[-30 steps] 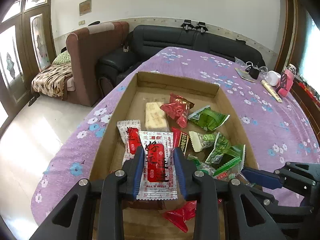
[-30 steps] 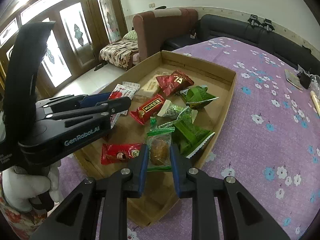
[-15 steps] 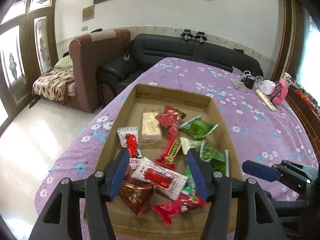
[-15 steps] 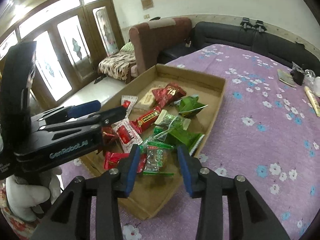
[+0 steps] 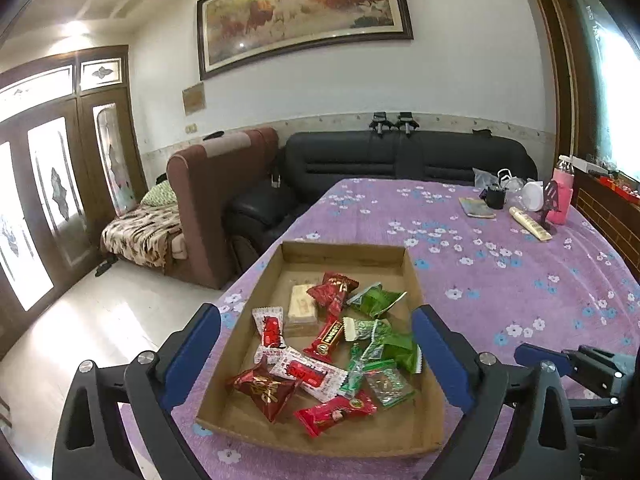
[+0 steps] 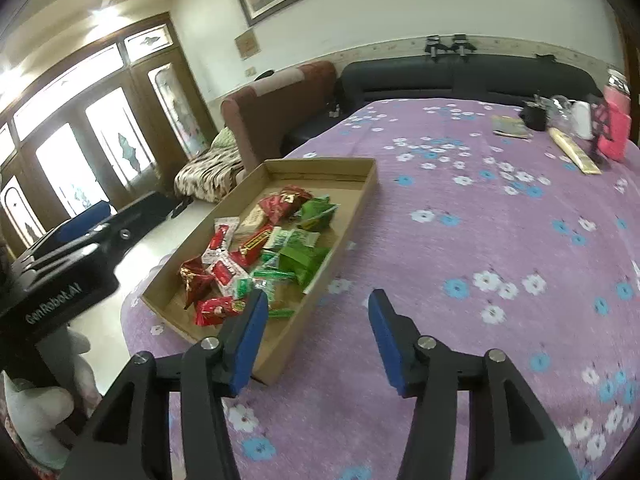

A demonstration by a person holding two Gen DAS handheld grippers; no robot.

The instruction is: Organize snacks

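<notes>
A shallow cardboard tray (image 5: 410, 264) lies on the purple flowered tablecloth and holds several wrapped snacks: red packets (image 5: 335, 414) on the left, green packets (image 5: 390, 346) on the right, a pale bar (image 5: 302, 309) further back. My left gripper (image 5: 316, 354) is wide open and empty, raised above the tray's near end. My right gripper (image 6: 318, 326) is wide open and empty, above the cloth just right of the tray (image 6: 362, 188). The snacks (image 6: 256, 256) also show there.
At the table's far right stand a pink bottle (image 5: 562, 200), a black cup (image 5: 495, 197), a white jar (image 5: 532, 196), a long tube (image 5: 530, 227) and a small book (image 5: 476, 208). A black sofa (image 5: 400, 156) and a brown armchair (image 5: 216, 196) are behind the table.
Both grippers let go of their packets, opened wide and pulled up and back from the tray. The white-and-red packet and the green-edged clear packet now lie in the tray.
</notes>
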